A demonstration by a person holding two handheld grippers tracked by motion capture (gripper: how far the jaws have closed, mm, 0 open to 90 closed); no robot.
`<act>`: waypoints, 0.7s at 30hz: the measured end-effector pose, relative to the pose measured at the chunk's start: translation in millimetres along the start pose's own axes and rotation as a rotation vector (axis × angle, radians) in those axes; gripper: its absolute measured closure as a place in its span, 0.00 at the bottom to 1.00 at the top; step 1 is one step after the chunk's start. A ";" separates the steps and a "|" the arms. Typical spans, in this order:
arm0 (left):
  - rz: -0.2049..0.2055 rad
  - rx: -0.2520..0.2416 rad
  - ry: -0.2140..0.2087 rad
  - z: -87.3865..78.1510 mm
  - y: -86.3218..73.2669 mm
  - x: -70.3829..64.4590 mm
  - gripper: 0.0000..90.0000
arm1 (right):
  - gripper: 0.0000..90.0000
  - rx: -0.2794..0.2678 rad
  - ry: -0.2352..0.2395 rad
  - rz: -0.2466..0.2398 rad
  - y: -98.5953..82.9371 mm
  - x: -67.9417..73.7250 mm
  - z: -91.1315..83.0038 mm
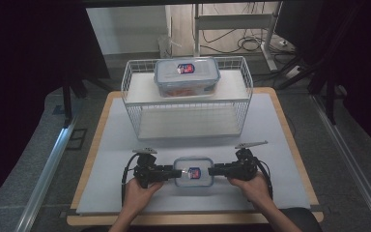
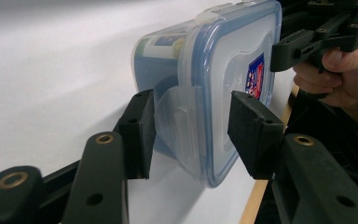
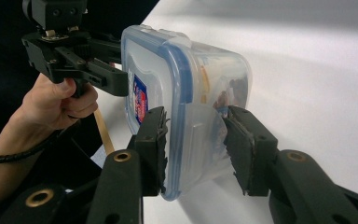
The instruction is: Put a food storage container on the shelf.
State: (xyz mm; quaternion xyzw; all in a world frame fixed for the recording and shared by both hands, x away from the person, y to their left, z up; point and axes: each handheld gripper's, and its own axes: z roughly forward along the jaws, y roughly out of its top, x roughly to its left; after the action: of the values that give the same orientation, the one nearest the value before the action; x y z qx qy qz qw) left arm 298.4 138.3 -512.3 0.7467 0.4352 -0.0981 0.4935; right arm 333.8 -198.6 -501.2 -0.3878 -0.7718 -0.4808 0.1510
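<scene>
We have a small lidded plastic box [image 1: 193, 171] on the white mat [image 1: 101, 193], on the person's side of the wire basket [image 1: 244, 92] and well apart from it. A second, bigger box [image 1: 187, 76] sits on the basket's upper shelf.

Our left gripper [image 1: 172, 173] comes at the small box from its left end and our right gripper [image 1: 213, 170] from its right end. In the left gripper view the jaws stand spread on either side of the clear locking flap [image 2: 179, 126], one pad [image 2: 247, 126] over the lid and the other under the flap's outer face, with gaps showing, so we judge that they are not squeezing it. In the right gripper view the right gripper [image 3: 196, 140] likewise straddles the flap [image 3: 200, 140] at its end; its pads lie close, and we cannot tell whether they press it.

We judge the box light and stiff, with smooth, slippery walls; something is inside, though we cannot tell what. The flaps are thin and hinged and will bend rather than carry a load. For lifting, the lid rim and body at each end seem the firmer hold; the flaps suit unlatching only.
</scene>
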 end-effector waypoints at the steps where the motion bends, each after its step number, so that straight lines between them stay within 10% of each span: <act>1: -0.002 -0.010 -0.009 -1.4 1.1 0.0 0.59 | 0.65 -0.005 0.001 -0.003 0.9 0.3 -0.7; 12: -0.001 -0.074 -0.085 -14.6 10.8 -0.5 0.64 | 0.65 -0.051 0.035 0.001 11.8 1.5 -10.1; 21: 0.056 -0.104 -0.058 -24.6 34.7 -11.2 0.64 | 0.65 -0.091 0.034 -0.034 29.7 10.6 -20.0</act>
State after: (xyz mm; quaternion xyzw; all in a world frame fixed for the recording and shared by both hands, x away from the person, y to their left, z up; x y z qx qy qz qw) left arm 310.6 147.7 -471.2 0.7288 0.4041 -0.0832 0.5465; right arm 346.2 -204.0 -466.4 -0.3729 -0.7528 -0.5245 0.1383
